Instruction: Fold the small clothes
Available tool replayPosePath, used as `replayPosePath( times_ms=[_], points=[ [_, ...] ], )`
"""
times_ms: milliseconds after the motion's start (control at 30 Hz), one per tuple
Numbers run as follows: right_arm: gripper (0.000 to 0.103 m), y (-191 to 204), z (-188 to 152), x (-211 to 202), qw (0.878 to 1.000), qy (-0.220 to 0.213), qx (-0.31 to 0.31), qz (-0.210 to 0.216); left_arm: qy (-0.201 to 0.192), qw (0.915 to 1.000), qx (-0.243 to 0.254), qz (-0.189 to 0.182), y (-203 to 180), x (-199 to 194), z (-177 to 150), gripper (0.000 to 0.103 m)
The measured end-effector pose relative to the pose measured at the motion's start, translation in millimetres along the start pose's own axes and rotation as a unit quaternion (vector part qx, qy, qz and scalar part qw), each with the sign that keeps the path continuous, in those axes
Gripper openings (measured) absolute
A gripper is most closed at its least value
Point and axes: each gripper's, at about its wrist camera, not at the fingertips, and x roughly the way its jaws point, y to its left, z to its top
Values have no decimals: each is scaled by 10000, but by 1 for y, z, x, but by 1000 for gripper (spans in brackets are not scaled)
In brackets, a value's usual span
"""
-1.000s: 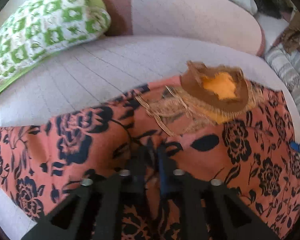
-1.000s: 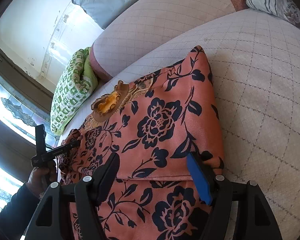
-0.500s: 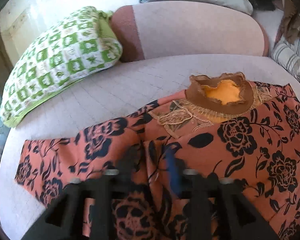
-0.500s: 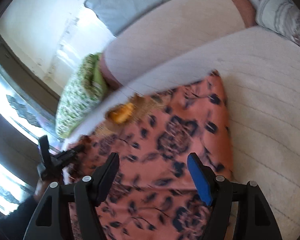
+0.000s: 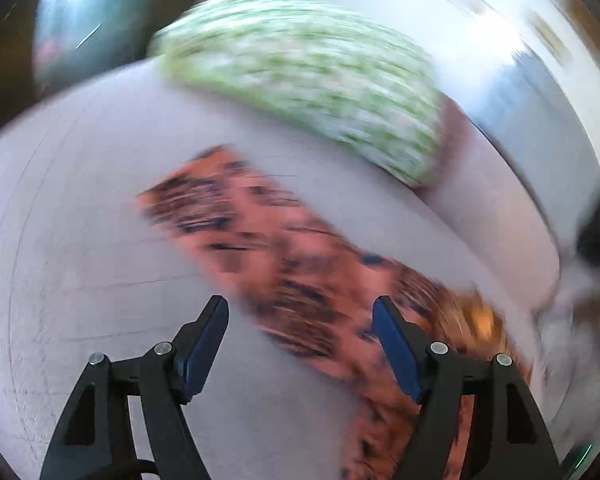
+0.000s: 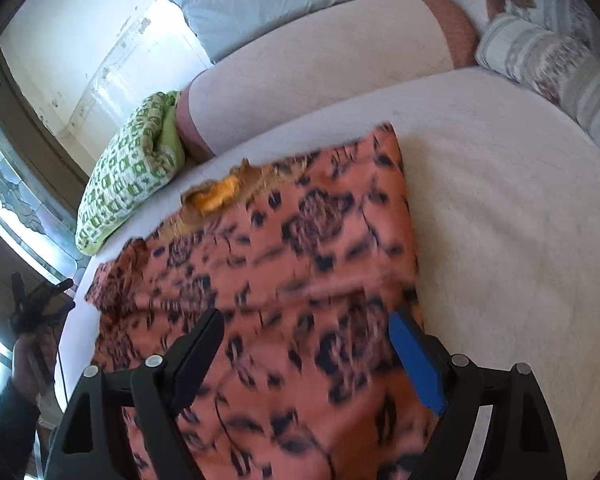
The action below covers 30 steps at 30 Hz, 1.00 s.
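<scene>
Left gripper point(image 5: 300, 340): jaws wide, nothing between the pads, just been opening. It hangs over bare pale quilted bed cover point(image 5: 80, 240). Left view is heavily motion-blurred.

Orange floral garment point(image 6: 300, 280) lies flat on the cover, black flower print, brown collar with yellow lining point(image 6: 216, 196) at its far end. In the left view a strip of it, probably a sleeve, runs from mid-left down to the right, passing beyond the right finger; no contact that I can see.

Right gripper point(image 6: 308, 344): jaws also wide and just been opening, held above the near part of the garment. Cloth shows through the gap, pads not pressing on it. The blue pad point(image 6: 416, 364) sits over the garment's right edge.

Green-and-white patterned pillow point(image 6: 128, 172) is far left, against the pink bolster point(image 6: 320, 72). Striped pillow point(image 6: 548, 64) is far right.

In the right view, my left hand point(image 6: 24, 360) with its gripper is at the left edge, off the bed's side, well apart from the garment.
</scene>
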Motion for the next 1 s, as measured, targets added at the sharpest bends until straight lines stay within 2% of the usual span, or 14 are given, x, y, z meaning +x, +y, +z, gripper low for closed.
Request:
replayPosePath(
  times_ms=[100,333,400,433,467,500,533,600,667,733,833,900,967,1000],
  points=[
    [87,1,-6,-1,10000,8,-13,64,130,9990,-427,52,24,22,14,74],
    [87,-5,-7,4,10000,-72,52,12,105,9951,-941,284,36,51,35,74],
    [87,-9,-7,6,9999,-64,111,1,58,9946,-940,443,37,56,40,67],
    [87,-11,-6,6,9999,-69,123,-4,53,9940,-911,606,37,57,42,49],
    [87,-10,-6,7,9999,-71,131,-1,104,9914,-902,944,38,60,44,17],
    [87,-11,-6,9,9999,-57,137,12,159,9886,-978,1130,41,64,46,6],
    [87,-11,-6,11,9999,-41,141,16,203,9874,-1126,1089,47,66,49,5],
    [87,-10,-6,14,9999,-15,136,22,228,9868,-1063,1198,43,66,53,4],
    [87,-10,-6,13,9999,-39,129,27,66,9871,-658,1458,23,61,58,3],
    [87,-10,-5,11,9998,-98,165,54,-447,9883,40,1460,-16,40,57,2],
    [87,-13,-4,7,9995,-174,252,106,-1251,9783,1382,910,-110,-7,39,2],
    [87,-14,-4,6,9992,-204,297,143,-1607,9605,2253,273,-185,-36,13,2],
    [87,-13,-4,4,9991,-240,290,172,-1791,9344,3055,-382,-251,-55,-24,2],
    [87,-12,-4,3,9991,-267,277,188,-1764,9243,3320,-662,-276,-57,-40,2]
  ],
)
